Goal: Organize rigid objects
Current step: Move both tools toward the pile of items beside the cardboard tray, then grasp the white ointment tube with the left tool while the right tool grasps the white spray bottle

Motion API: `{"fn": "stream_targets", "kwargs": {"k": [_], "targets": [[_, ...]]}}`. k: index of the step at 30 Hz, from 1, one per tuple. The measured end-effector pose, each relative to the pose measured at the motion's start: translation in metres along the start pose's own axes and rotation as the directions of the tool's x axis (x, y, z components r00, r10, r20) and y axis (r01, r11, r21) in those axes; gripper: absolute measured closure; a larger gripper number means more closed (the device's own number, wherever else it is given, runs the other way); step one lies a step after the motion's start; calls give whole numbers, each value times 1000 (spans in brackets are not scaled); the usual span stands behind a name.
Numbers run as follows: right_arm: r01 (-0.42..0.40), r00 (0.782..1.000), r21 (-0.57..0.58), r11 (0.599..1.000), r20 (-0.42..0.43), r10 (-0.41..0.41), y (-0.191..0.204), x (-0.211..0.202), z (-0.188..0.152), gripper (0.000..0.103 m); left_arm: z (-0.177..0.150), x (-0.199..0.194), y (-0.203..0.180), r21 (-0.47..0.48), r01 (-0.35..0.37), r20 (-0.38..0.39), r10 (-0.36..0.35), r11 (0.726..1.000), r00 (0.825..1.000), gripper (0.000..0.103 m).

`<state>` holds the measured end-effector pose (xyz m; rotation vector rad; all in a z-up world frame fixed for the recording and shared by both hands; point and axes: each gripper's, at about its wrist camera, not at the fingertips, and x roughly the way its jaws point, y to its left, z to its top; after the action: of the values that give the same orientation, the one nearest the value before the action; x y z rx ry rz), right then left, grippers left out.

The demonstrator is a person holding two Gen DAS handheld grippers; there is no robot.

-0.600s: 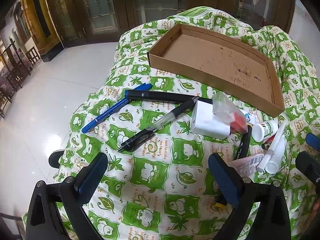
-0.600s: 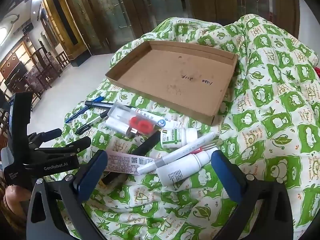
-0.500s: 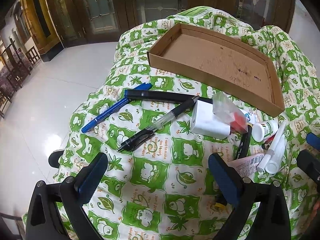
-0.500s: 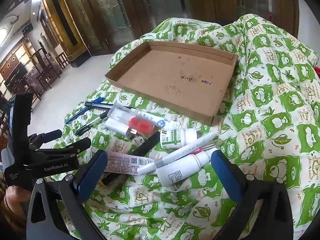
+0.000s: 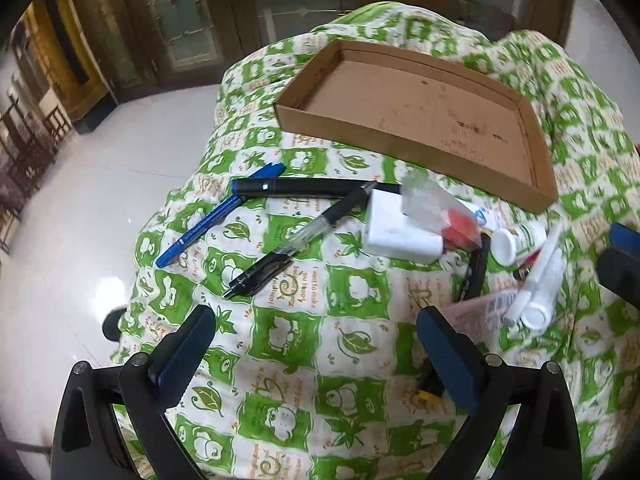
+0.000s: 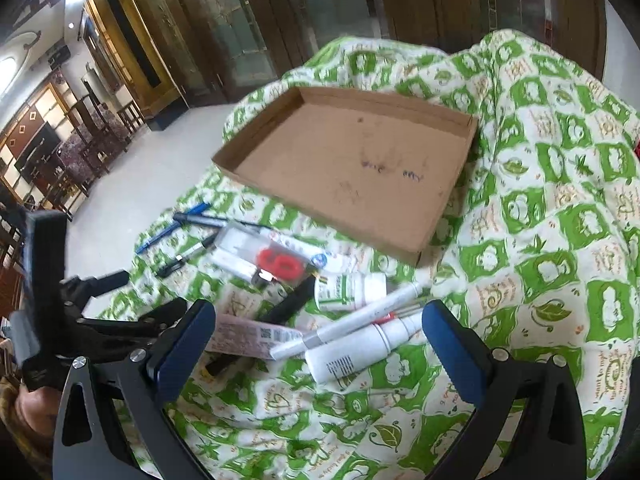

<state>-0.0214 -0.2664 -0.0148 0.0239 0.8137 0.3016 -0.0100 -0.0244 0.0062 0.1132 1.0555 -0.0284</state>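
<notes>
Overlapping white bottle (image 6: 352,354) and pen (image 6: 352,320), labels blurred, partly hidden

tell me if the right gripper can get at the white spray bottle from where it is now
Probably yes. The right gripper is open, and the white spray bottle lies just ahead between its fingers, nothing on top. A white pen lies close alongside and could get caught.
</notes>
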Motion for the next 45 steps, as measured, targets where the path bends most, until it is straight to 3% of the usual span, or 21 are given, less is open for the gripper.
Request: {"fn": "stream_targets", "kwargs": {"k": [7, 9, 21, 34, 43, 44, 45], "targets": [[42, 998, -19, 999, -46, -43, -11, -7, 12, 0, -4, -8, -17, 97, -40, 14, 39, 995, 999, 1], [56, 998, -13, 998, -23, -56, -16, -11, 14, 0, -4, -8, -19, 107, -40, 13, 39, 994, 999, 1], [-13, 998, 43, 999, -54, 15, -30, -1, 12, 3, -7, -9, -35, 171, -15, 10, 13, 985, 1000, 1], [-8, 998, 65, 998, -65, 12, -36, 5, 12, 9, 1, -10, -70, 332, 146, -26, -145, 932, 989, 1], [13, 997, 104, 995, -77, -5, -45, 9, 13, 9, 8, 20, -97, 412, 240, -138, -200, 879, 970, 2], [12, 997, 110, 994, -81, -3, -46, 9, 14, 9, 7, 23, -98, 412, 248, -149, -203, 877, 968, 5], [15, 997, 113, 994, -82, -6, -47, 10, 13, 9, 6, 27, -100, 413, 258, -164, -208, 873, 964, 17]]}}
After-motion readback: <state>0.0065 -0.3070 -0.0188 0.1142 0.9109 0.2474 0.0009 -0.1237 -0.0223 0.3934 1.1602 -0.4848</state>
